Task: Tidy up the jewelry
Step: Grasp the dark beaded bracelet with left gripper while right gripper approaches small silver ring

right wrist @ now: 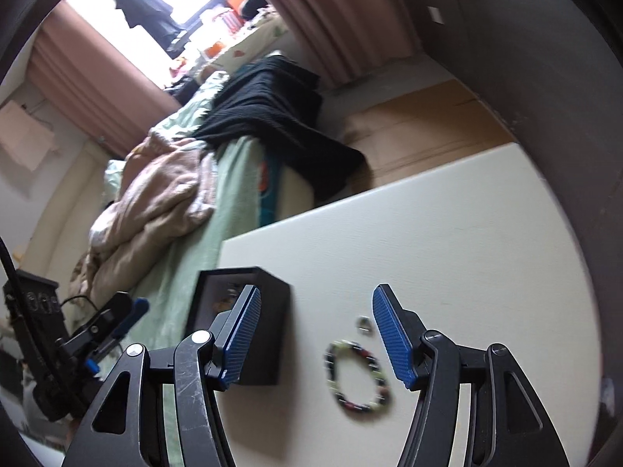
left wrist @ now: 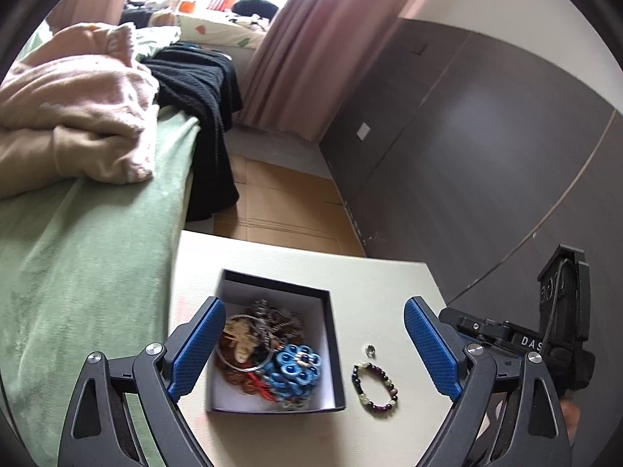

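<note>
Right tool (right wrist: 315, 334), wide open and empty, hangs just above the bead bracelet (right wrist: 356, 377), nearer than the equally open left tool (left wrist: 313, 350) over the box (left wrist: 331, 350).

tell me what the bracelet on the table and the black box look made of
Beaded bracelet: round beads, dark and pale green, glossy, likely stone or glass; which one is unclear.
Black box: thin straight walls, matte black outside, white inside, probably cardboard.
Table: cream, matte, faintly textured surface; its material is unclear.
</note>
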Demonstrator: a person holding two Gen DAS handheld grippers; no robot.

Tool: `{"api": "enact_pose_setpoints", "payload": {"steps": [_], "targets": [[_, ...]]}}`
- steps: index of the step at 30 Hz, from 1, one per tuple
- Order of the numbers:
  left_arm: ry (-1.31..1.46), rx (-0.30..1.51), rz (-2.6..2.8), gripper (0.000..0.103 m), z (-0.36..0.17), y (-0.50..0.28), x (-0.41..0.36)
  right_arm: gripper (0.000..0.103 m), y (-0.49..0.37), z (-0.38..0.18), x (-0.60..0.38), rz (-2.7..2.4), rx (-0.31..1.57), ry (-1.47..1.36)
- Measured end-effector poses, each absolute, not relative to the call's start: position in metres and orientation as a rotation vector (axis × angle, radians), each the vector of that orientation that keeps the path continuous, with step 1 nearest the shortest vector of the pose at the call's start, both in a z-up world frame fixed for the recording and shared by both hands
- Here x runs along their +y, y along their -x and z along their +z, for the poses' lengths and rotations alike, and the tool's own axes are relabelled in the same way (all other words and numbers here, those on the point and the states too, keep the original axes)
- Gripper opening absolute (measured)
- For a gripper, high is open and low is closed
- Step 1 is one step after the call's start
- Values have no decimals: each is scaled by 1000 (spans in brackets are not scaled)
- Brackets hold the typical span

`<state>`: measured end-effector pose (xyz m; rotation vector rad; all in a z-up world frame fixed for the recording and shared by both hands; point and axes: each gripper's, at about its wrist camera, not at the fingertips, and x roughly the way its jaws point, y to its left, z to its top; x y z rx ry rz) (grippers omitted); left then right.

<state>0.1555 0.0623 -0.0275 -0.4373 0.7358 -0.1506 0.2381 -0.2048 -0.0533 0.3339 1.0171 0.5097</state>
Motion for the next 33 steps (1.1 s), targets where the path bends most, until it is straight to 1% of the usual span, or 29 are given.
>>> {"api": "enact_pose_setpoints", "payload": {"steps": [2, 4, 6, 8, 9, 10, 12, 15, 17, 19, 22, 24, 27, 33], "targets": [[422, 750, -165, 91, -31, -158, 51, 61, -238, -54, -213, 472, 1025, -310], [388, 769, -171, 83, -35, -159, 35, 61, -239, -56, -224, 432, 1043, -294], [359, 789, -189, 79, -39, -160, 20, 61, -238, -57, -236, 416, 1050, -291], [336, 816, -209, 79, -45, -160, 3, 61, -238, -56, -250, 392, 1052, -275], [324, 829, -215, 76, -47, -160, -4, 61, -237, -55, -254, 383, 1052, -269], [313, 841, -218, 72, -50, -160, -10, 61, -237, -55, -260, 367, 1052, -260], [299, 864, -223, 67, -55, -160, -21, 61, -237, -55, -269, 349, 1055, -257], [282, 886, -236, 66, -61, -158, -34, 61, -235, -54, -280, 326, 1057, -245], [265, 894, -238, 62, -63, -158, -42, 61, -233, -53, -283, 314, 1057, -228], [238, 910, -237, 52, -69, -159, -50, 61, -233, -54, -288, 299, 1059, -216], [212, 941, -215, 43, -80, -161, -57, 61, -232, -57, -293, 285, 1077, -214], [201, 960, -181, 43, -90, -162, -60, 61, -232, -59, -297, 280, 1086, -219], [154, 976, -143, 36, -102, -166, -68, 61, -231, -63, -303, 239, 1093, -196], [151, 1034, -82, 36, -126, -169, -75, 61, -231, -75, -302, 210, 1140, -178]]}}
